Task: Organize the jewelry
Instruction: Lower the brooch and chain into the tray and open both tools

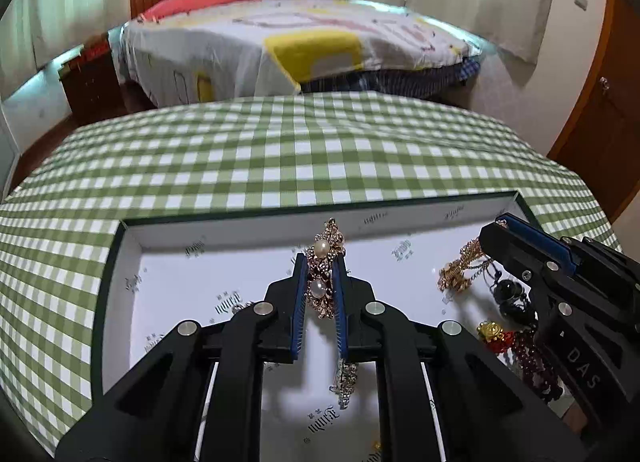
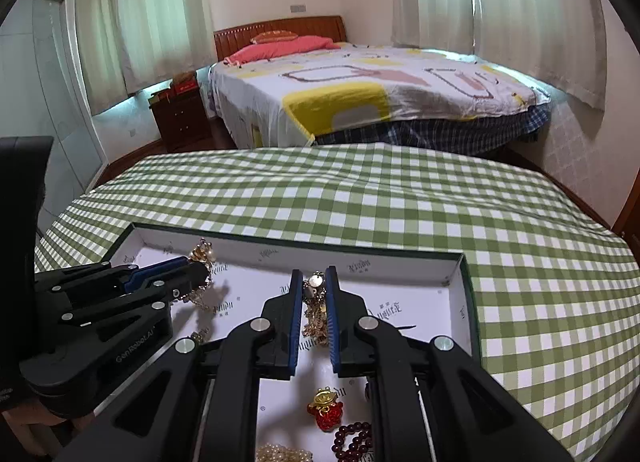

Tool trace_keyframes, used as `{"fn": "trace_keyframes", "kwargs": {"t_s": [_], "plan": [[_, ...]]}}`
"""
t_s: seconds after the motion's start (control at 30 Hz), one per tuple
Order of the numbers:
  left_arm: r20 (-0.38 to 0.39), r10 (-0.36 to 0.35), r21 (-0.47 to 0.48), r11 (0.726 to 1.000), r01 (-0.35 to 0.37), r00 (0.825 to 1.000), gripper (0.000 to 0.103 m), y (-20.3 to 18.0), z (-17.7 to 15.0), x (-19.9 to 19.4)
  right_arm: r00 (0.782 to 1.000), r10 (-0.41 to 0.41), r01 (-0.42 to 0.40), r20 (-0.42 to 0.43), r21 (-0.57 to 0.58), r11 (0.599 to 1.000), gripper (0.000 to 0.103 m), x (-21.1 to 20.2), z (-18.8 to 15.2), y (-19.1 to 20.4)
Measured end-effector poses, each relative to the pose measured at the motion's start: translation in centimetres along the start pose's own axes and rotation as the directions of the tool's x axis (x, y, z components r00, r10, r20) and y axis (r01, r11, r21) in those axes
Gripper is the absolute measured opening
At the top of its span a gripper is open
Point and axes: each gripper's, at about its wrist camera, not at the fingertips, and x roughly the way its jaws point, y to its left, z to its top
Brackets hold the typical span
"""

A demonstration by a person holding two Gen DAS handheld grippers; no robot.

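The left tool (image 1: 320,286) pinches a gold brooch set with pearls and dark red stones (image 1: 325,274), long axis in line with its fingers, over the white-lined, dark-rimmed shallow box (image 1: 120,262) on the green-checked table (image 1: 280,150). The right tool (image 2: 314,302) clamps a gold chain cluster (image 2: 314,316) over the same box's right half — each piece sits directly above the lining, so setting down likely means lowering.

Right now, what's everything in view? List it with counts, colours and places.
box: one, white inside with a dark rim, on the checked cloth
pearl brooch: one, gold with pearls, in the left gripper
gold chain piece: one, gold, in the right gripper
red-and-gold charm: one, in the box
dark red bead bracelet: one, in the box
pearl strand: one, cream, in the box
tablecloth: one, green-white check
bed: one, behind
left gripper: shut
right gripper: shut
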Motion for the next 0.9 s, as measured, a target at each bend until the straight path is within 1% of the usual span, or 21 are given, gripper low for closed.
{"fn": "trace_keyframes", "kwargs": {"t_s": [0.1, 0.23, 0.7, 0.73, 0.8, 0.87, 0.9], "plan": [[-0.027, 0.0, 0.001, 1.0, 0.0, 1.0, 0.013, -0.1, -0.1, 0.5, 1.0, -0.002, 0.002, -0.009, -0.002, 1.0, 0.012, 0.2, 0.1, 0.0], [-0.042, -0.004, 0.001, 1.0, 0.004, 0.999, 0.013, -0.2, -0.2, 0.8, 0.999, 0.0, -0.001, -0.037, -0.003, 1.0, 0.012, 0.5, 0.1, 0.1], [-0.06, -0.012, 0.0, 1.0, 0.012, 0.998, 0.014, -0.7, 0.3, 1.5, 0.998, -0.007, 0.007, -0.062, -0.002, 1.0, 0.012, 1.0, 0.3, 0.1], [-0.06, -0.011, -0.001, 1.0, 0.011, 0.998, 0.016, -0.7, 0.3, 1.5, 0.998, -0.007, 0.007, -0.061, -0.001, 1.0, 0.013, 1.0, 0.2, 0.1], [-0.057, -0.008, -0.003, 1.0, 0.008, 0.998, 0.025, -0.7, 0.3, 1.4, 0.998, -0.008, 0.009, -0.06, 0.004, 1.0, 0.02, 0.9, 0.2, 0.0], [-0.048, -0.005, -0.005, 1.0, 0.004, 0.999, 0.032, -0.7, 0.3, 1.3, 0.998, -0.011, 0.012, -0.056, 0.008, 1.0, 0.03, 0.8, 0.2, -0.1], [-0.039, -0.001, -0.003, 1.0, 0.001, 0.999, 0.037, -0.7, 0.2, 1.1, 0.998, -0.012, 0.013, -0.054, 0.009, 1.0, 0.032, 0.8, 0.2, 0.0]]}}
